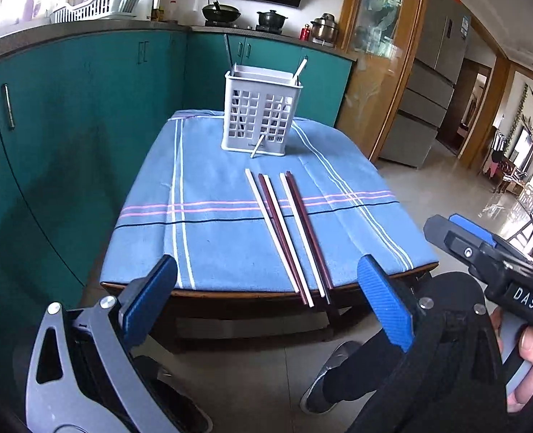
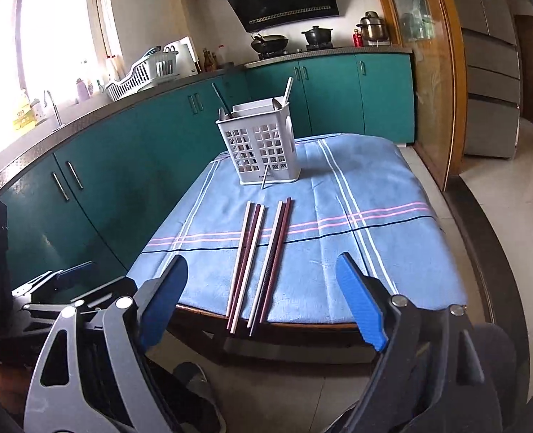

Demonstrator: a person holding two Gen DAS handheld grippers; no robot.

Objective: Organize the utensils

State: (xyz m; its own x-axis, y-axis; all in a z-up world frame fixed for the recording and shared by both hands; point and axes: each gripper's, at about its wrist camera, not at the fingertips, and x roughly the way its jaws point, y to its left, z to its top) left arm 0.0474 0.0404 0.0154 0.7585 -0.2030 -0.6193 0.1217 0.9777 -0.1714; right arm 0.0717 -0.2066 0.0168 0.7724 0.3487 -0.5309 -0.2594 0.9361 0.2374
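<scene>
Left wrist view looks over a small table (image 1: 230, 294) covered by a blue striped cloth (image 1: 208, 238), with the white slotted utensil holder (image 1: 261, 115) standing at its far end as the landmark. Five chopsticks (image 1: 290, 232) lie on the cloth on the near side of the holder, roughly parallel, running from just short of its base to past the table's near edge, where their ends stick out over the rim. Three are white and two dark red; they sit in a group of three and a pair, the group lying to the holder's left side. One short white stick (image 1: 257, 148) leans against the holder's front wall, its lower tip on the cloth. Inside the holder a white handle (image 1: 300, 68) and a dark thin handle (image 1: 227, 50) stand up above the rim.

Nearer than the chopsticks, off the table's near edge, the left claw (image 1: 266, 299) hangs with its blue pads wide apart and nothing between them. Right of it, the right claw (image 2: 263, 299) is also held short of the table, its pads likewise spread wide and empty, the chopstick ends showing between them. Behind the holder run teal cabinets (image 1: 86, 108).
</scene>
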